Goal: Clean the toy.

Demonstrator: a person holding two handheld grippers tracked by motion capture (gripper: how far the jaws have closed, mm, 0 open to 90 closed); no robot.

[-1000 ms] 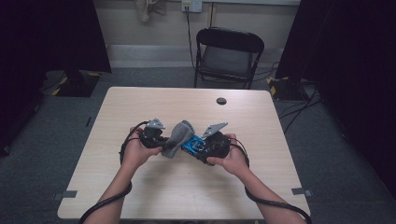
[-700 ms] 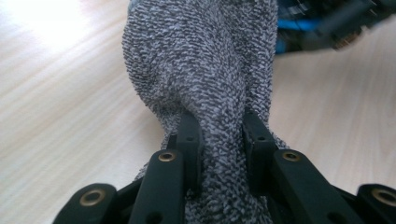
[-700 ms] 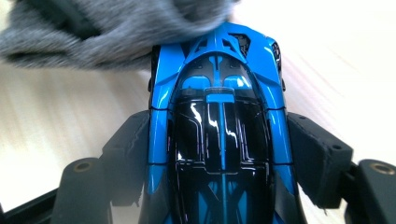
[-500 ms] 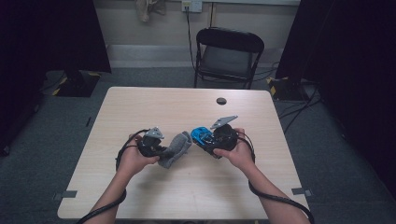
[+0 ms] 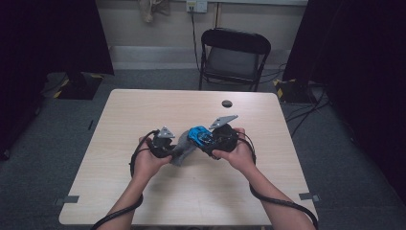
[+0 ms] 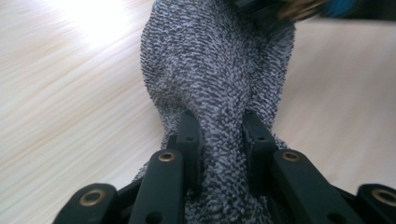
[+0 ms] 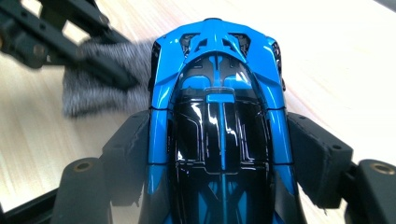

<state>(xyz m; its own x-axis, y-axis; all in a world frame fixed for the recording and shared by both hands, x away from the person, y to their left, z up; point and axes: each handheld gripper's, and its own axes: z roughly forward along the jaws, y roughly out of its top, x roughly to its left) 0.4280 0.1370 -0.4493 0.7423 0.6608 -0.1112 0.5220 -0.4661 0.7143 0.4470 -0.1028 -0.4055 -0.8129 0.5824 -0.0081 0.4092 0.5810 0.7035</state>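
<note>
Two claws at work above the bench [image 5: 143,110]: our left claw [image 6: 219,135] clenched on the grey cloth [image 6: 215,70], our right claw [image 7: 219,154] gripping the blue toy car [image 7: 217,107], which could pop free if we rub too hard.

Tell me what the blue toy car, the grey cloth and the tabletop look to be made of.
Blue toy car: glossy painted plastic or die-cast metal, hard to say which; sharp light reflections streak its black canopy. Grey cloth: soft knitted or terry fabric, matte, with a speckled looped weave that bunches where it is pinched. Tabletop: pale wood-grain laminate or veneer, smooth with a faint sheen.
</note>
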